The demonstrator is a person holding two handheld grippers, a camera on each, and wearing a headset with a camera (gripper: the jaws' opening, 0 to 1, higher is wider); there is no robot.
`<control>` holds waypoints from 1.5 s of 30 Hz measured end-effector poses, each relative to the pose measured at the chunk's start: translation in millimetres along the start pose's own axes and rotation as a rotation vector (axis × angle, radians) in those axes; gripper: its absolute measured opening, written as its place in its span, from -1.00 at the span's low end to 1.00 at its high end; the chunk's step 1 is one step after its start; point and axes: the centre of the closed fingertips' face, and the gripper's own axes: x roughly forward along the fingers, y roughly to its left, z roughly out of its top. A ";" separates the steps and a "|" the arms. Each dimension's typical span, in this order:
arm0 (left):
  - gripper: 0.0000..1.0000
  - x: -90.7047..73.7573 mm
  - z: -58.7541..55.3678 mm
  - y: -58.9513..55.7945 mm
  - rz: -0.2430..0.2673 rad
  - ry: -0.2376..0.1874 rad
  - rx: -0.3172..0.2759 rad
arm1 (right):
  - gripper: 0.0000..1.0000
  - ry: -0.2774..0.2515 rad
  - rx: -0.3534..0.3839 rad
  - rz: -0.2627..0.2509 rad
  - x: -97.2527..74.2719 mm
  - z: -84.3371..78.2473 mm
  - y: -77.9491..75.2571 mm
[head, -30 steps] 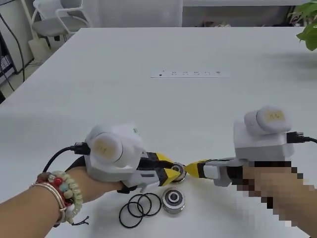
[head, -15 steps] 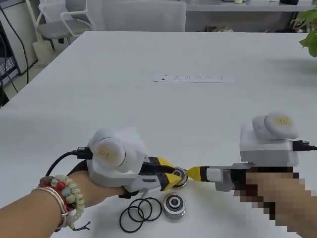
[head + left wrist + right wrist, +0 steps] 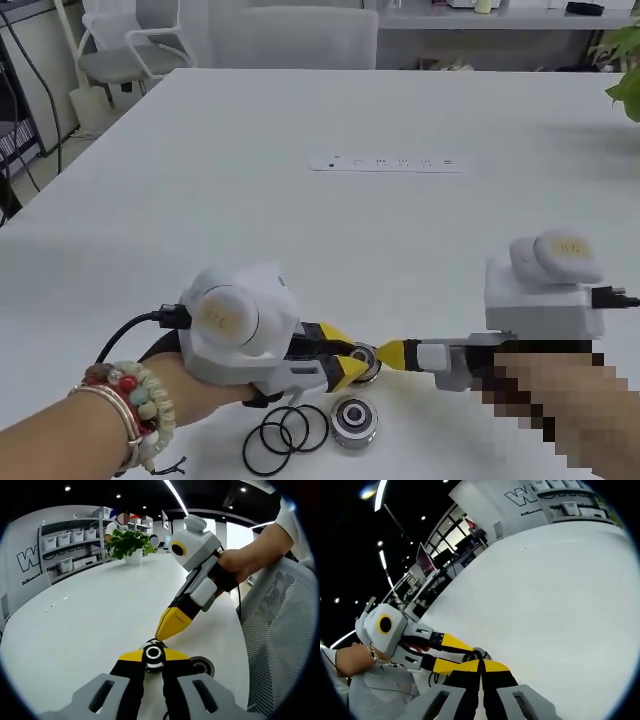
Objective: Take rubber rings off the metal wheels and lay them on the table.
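Clamped rim to rim in the left tongs (image 3: 350, 365): one metal wheel (image 3: 153, 653), with what looks like a dark band around its outside, probably its rubber ring. Low over the surface (image 3: 300, 220); touching it or raised just off it, cannot tell.

Against that wheel's far rim, as seen in the left gripper view: the right tongs (image 3: 165, 630), yellow tips drawn together to a point and touching the rim. Ring caught between them or not, too small to tell.

Just beside the held wheel, toward the person: a second wheel (image 3: 353, 420) lying flat. Near it, on the left-tongs side: three rubber rings (image 3: 285, 432), overlapping, already laid down. Well beyond the held wheel, away from the person: a power strip (image 3: 387, 163).

Step in hand, by judgement: prising the ring off the clamped wheel.

Next move calls for hooking the band with the pointed tips, keeping the left clamp firm against the pull, peeling sideways off the rim, then laying the ring by the other three.
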 end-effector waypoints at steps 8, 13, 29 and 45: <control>-0.84 0.1 0.2 -0.2 0.000 -0.003 0.000 | -1.00 0.001 -0.022 0.006 0.6 1.1 4.5; -0.84 -0.1 0.4 -0.3 0.001 -0.006 -0.003 | -1.00 0.001 -0.036 0.008 1.7 1.4 7.0; -0.84 0.2 0.4 -0.2 0.008 -0.013 -0.016 | -1.00 -0.014 -0.115 0.048 4.3 7.7 28.2; -0.76 -4.2 5.2 2.5 -0.017 0.008 -0.018 | -1.00 -0.001 -0.103 0.009 2.1 4.6 17.2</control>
